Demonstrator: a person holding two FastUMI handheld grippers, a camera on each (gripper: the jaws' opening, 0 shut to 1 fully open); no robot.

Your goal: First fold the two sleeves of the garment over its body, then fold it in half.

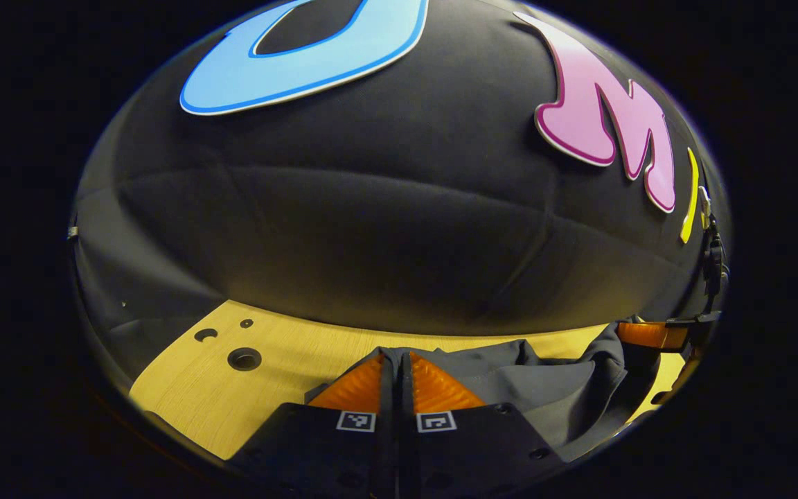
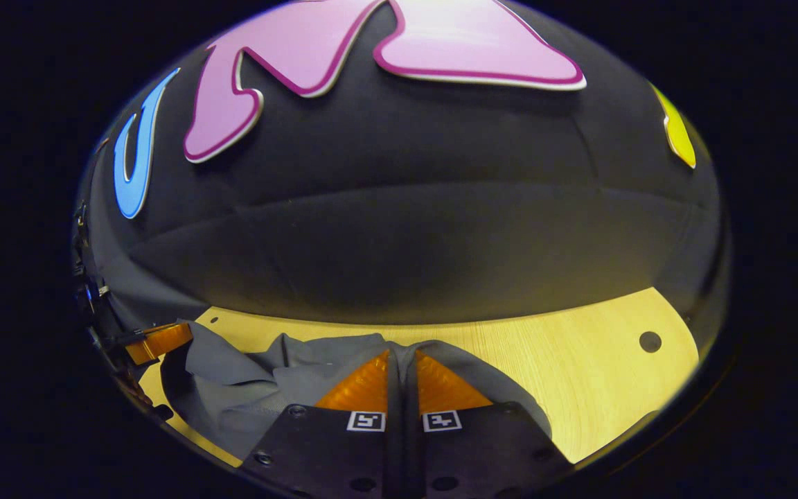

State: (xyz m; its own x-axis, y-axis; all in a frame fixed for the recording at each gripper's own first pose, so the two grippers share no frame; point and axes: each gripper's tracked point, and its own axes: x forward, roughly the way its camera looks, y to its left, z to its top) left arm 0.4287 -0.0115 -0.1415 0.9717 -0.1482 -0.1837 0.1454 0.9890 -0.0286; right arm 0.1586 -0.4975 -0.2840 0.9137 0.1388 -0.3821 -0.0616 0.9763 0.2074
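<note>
A dark grey garment (image 1: 544,388) hangs between the two grippers above the wooden table (image 1: 288,360). In the left gripper view my left gripper (image 1: 397,357) is shut on an edge of the cloth, which runs off to the right toward the other gripper (image 1: 648,335) at the far right edge. In the right gripper view my right gripper (image 2: 401,355) is shut on the grey garment (image 2: 260,388) too; the cloth sags to the left, where the other gripper (image 2: 156,342) holds its far end.
The light wooden table (image 2: 579,367) has a few round holes (image 1: 244,358) near its corners (image 2: 650,341). The booth's black cloth wall (image 1: 399,229) rises right behind the table's far edge.
</note>
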